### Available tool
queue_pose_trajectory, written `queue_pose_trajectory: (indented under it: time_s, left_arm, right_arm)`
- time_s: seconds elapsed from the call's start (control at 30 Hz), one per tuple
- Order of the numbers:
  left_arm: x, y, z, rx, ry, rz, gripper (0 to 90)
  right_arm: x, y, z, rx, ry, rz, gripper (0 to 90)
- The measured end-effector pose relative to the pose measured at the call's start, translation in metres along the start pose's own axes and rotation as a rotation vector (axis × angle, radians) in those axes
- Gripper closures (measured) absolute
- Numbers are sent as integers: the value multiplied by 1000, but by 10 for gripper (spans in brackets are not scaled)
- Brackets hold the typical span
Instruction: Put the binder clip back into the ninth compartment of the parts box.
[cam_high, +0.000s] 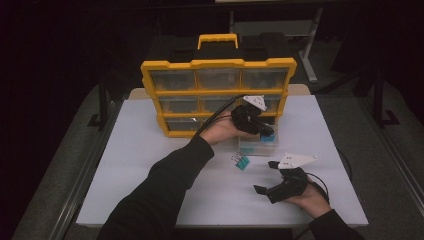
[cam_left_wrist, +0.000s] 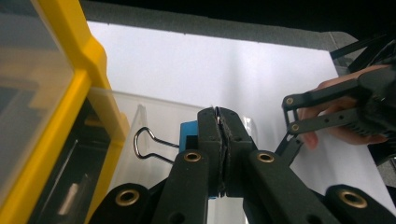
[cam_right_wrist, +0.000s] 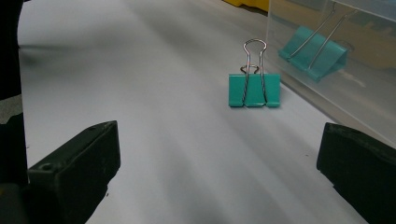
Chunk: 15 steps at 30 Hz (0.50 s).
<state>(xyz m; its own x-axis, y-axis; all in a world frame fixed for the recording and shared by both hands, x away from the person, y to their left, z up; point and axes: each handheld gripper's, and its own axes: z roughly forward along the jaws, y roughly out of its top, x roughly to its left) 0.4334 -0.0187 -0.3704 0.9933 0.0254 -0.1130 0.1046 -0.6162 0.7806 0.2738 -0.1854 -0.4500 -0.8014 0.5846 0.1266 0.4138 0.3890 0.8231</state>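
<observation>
Left gripper view: left gripper (cam_left_wrist: 223, 122) clamps a blue binder clip (cam_left_wrist: 188, 135) over the clear bin (cam_left_wrist: 154, 112); right gripper (cam_high: 270, 177) gapes.

A yellow organiser (cam_high: 218, 95) with clear drawers is stood at twelve o'clock on a white table (cam_high: 150, 165).

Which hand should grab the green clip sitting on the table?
The right one, probably. The right gripper is open and aimed at the teal binder clip on the table. The left gripper is shut on a blue clip over the clear bin.

Clip (cam_high: 242, 162) left of bin (cam_high: 252, 147)
</observation>
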Motion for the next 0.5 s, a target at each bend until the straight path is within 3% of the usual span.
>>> queue_pose_trajectory:
  time_s: [0.07,0.2,0.5]
  left_arm:
    - [1,-2,2,18,-3,0,886]
    - [0,-3,0,0,8,-2,804]
    - [-2,-8,-26,-54,47,-47,688]
  right_arm:
    - [0,0,0,0,-1,0,0]
    - [0,0,0,0,-1,0,0]
    - [0,0,0,0,-3,-1,0]
